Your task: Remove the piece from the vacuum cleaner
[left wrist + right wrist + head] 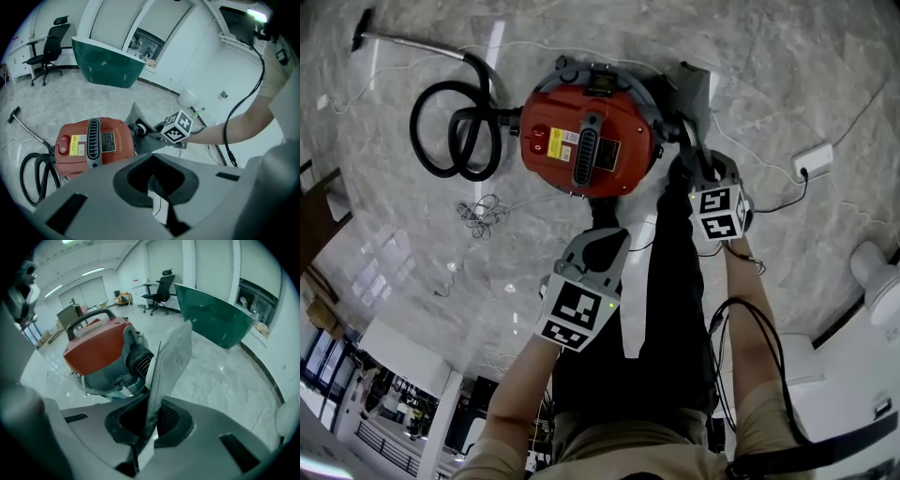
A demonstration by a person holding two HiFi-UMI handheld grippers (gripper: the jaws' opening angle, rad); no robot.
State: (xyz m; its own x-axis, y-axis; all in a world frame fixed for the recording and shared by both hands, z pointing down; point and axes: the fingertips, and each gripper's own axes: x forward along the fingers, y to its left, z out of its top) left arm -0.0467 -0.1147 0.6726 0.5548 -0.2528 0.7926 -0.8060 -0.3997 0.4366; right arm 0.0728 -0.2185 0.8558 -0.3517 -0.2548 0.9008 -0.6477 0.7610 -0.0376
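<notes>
Both grippers hang over the floor [394, 244] by the red vacuum [586, 141]. The right gripper [150, 413] is pinching the piece [171, 357], a flat grey panel. It holds the panel by the lower edge, so the panel stands up out of the jaws just beside the black grille at the vacuum's end. I cannot tell whether the panel is touching the housing. The left gripper [152, 180] is pressed together on nothing and sits nearer the person, apart from the vacuum.

This looks like the pull-out step: the piece is gripped and seems at or just past the point of coming free. The next move probably calls for drawing it straight away from the grille with the grip firm, since a thin panel held by one edge could twist or slip.

The hose [450, 131] coils at the vacuum's far side, and its wand [412, 42] lies beyond that. A loose cord tangle [478, 214] is on the floor near the left gripper. None of these is on the piece's side, though the person's leg [666, 281] is close under the right arm.
</notes>
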